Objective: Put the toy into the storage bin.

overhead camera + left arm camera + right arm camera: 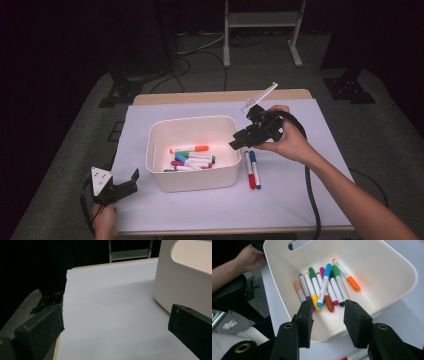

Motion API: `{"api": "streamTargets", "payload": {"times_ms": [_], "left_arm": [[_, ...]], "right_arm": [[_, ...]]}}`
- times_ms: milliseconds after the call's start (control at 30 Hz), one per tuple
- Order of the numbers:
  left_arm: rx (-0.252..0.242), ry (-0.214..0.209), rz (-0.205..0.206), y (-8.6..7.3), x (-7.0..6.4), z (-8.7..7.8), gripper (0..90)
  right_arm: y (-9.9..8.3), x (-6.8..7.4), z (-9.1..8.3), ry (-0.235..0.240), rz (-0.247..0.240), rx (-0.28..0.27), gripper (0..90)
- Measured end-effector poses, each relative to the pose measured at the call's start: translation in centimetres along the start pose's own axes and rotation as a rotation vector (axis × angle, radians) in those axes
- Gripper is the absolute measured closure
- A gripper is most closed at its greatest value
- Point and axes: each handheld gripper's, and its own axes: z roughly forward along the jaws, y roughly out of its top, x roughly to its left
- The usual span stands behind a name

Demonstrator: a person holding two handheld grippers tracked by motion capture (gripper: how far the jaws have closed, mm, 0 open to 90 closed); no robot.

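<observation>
While my left claw (124,184) rests low at the near-left corner of the table (300,200), its jaws are spread and hold nothing; in the left gripper view they frame bare white sheet, with the bin's outer wall just beside the far jaw. At the centre stands the white bin (192,181), and a heap of markers (192,160) lies on its floor. From the right gripper view I count roughly nine, capped in orange, green, blue, yellow, purple and pink, some crossing one another. My right claw (239,141) hovers over the bin's right rim, jaws parted and empty, pointing down at that heap. Further right, just beside the bin, a red marker (249,170) and a blue marker (255,170) lie side by side on the table. I judge the sorting mostly done: most markers are in, and these two remain to be picked up and dropped in. The exact count is hard to make out, since overlapping markers hide each other, and my right hand (290,142) covers part of the claw body.
</observation>
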Motion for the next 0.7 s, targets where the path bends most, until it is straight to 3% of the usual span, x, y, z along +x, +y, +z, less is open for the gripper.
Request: {"api": "streamTargets", "payload": {"times_ms": [200, 400, 700], "left_arm": [[0.0, 0.0, 0.001, 0.0, 0.0, 0.0, 0.0], [0.001, 0.001, 0.001, 0.0, 0.0, 0.0, 0.0], [0.003, 0.001, 0.001, 0.0, 0.0, 0.0, 0.0]], "right_arm": [[-1.9, -0.9, -1.1, -0.024, 0.02, -0.007, 55.5], [-4.8, -2.3, -1.6, -0.044, 0.077, -0.027, 55.0], [-8.4, -3.9, 0.2, -0.078, 0.134, -0.011, 53.7]]}}
